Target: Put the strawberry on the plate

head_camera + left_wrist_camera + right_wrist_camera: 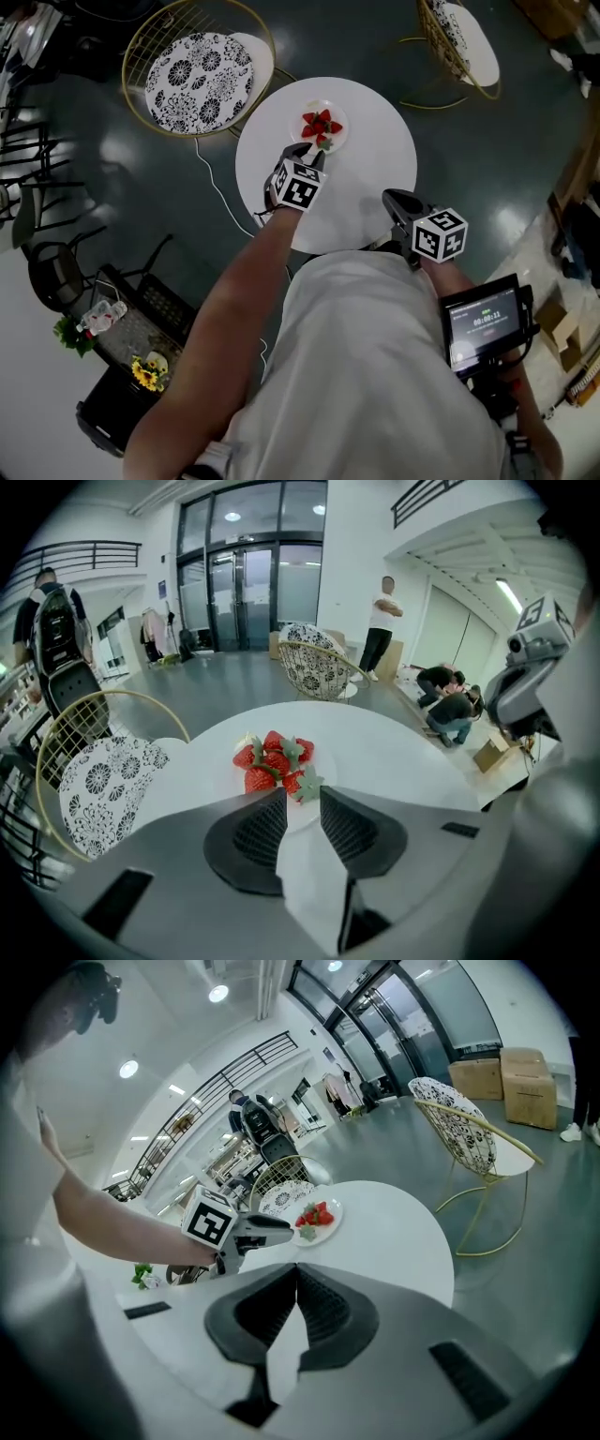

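The strawberries [321, 124] are lying in a small heap on the white plate [315, 104], which is sitting toward the far side of the round white surface [375, 178]. I am seeing several berries bunched together with their green caps showing. The nearest berry [292, 782] is resting just inside the plate's near rim. None is lying loose on the surface, so I am judging the placing as done, or all but done.

My left gripper [315, 155] is hovering right at that near rim, its jaws standing a narrow gap apart with nothing between them. Only bare white is showing through the gap. The tips are pointing at the nearest berry and are very close to it, though I cannot tell whether they are touching it. My right gripper [394, 199] is hovering over the near edge of the surface, well apart from the plate, its jaws pressed together on nothing.

As I am reading it, this step is calling for a clean exit. I should draw the left gripper straight back along its own line and a little upward, with the jaws held at their present gap. That way no tip snags a green cap or nudges the heap. A sideways sweep would risk rolling the nearest berry over the rim or sliding the plate. The right gripper has no part in this and is best left where it is.

Beyond the surface, a wire chair with a patterned cushion [200, 70] is standing on the dark floor.
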The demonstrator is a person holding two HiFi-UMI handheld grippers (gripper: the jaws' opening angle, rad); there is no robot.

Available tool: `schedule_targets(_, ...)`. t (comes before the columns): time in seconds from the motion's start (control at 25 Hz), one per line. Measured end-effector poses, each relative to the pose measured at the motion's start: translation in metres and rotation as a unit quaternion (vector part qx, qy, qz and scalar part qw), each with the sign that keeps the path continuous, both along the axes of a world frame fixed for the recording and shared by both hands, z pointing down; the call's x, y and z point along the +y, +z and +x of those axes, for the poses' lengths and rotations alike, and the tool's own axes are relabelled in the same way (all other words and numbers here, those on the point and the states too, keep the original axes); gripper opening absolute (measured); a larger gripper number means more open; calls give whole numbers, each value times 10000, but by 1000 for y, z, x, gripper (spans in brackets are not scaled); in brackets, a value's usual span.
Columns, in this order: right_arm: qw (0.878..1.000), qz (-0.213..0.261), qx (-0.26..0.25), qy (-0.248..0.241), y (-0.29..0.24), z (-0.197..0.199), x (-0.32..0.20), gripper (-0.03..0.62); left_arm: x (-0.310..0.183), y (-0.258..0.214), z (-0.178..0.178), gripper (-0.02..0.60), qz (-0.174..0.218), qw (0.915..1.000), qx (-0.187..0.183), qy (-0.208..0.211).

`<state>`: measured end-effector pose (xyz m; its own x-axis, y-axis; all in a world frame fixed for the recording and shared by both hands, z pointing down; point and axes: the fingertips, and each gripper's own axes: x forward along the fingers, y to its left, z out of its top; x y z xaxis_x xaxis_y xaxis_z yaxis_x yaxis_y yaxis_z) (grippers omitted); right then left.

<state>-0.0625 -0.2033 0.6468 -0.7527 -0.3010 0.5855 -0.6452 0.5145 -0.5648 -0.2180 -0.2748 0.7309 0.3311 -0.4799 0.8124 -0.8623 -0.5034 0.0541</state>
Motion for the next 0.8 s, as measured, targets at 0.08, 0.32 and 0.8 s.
schedule_targets(0.08, 10000, 47, -30, -46, -1, -4, -3, 8, 2, -10, -2, 107, 62, 9998, 124, -115)
schedule_targets(0.32, 9989, 225, -222, -342, -14, -19, -9, 8, 16, -36, -13, 106, 326, 9983, 187, -446)
schedule_targets(0.8, 9933, 549, -564, -842, -44, -27, -4, 8, 86, -71, -15, 8, 510, 9895, 582, -1224)
